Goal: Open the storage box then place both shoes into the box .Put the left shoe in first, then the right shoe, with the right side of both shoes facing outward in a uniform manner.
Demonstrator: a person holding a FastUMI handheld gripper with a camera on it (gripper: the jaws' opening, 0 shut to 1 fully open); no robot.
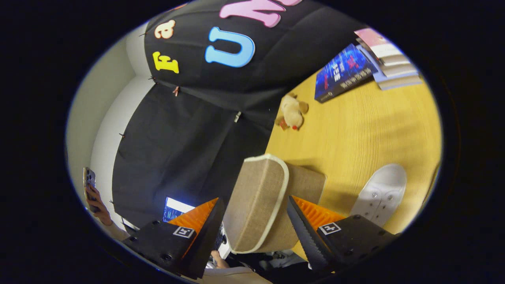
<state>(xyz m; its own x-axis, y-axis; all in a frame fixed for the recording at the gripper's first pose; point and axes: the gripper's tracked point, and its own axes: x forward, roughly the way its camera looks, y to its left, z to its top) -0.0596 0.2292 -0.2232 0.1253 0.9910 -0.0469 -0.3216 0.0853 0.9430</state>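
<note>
The gripper (254, 221) stands with its two fingers spread wide, and the raised lid (258, 201) of a tan fabric storage box (305, 183) sits in the gap between them; the view does not settle whether either finger presses on the lid, so a firm hold cannot be told. The lid, woven in a coarse beige cloth and edged with pale piping, stands tilted up on its edge, its rounded corner uppermost, while the box itself lies just behind it on a yellow wooden table (367, 126). Just beside the right finger, on the tabletop, rests a white shoe (382, 193) with small metal eyelets, its toe pointing away from the gripper and apart from the box. Beyond the box, nearer the table's far edge, lies a small tan plush toy (292, 112) with red marks on it. Farther still, a dark blue book (344, 73) lies flat on the table, and just beside it a stack of books (388, 59) with a pink cover on top. Off the table, beside the left finger, a lit screen (173, 209) glows, and a person's hand (96, 205) holds up a phone (89, 179) near a pale wall (102, 114).
</note>
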